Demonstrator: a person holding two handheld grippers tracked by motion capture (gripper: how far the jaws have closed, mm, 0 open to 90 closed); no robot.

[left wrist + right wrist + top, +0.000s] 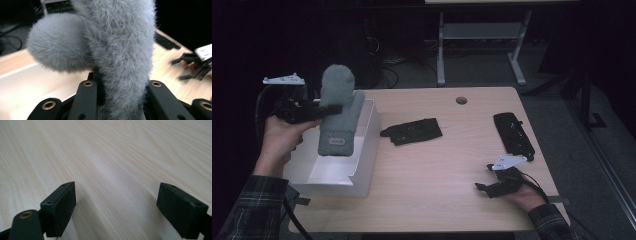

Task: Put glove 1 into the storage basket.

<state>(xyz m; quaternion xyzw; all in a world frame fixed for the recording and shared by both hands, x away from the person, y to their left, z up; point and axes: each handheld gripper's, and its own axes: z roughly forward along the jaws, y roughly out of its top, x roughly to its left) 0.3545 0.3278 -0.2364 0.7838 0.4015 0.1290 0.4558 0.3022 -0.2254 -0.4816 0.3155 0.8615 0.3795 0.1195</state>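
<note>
My left gripper [324,111] has its jaws clamped across the middle of a grey fuzzy mitten [338,111], which hangs upright above the open white box [362,165] at the tabletop's [447,165] left edge. In the left gripper view the mitten's fur [120,50] bulges out between the jaws, thumb lobe to one side. My right gripper [486,187] rests near the front right corner, jaws apart with bare wood between them. One black glove [412,131] lies mid-tabletop just beside the box; another [513,135] lies along the right edge.
</note>
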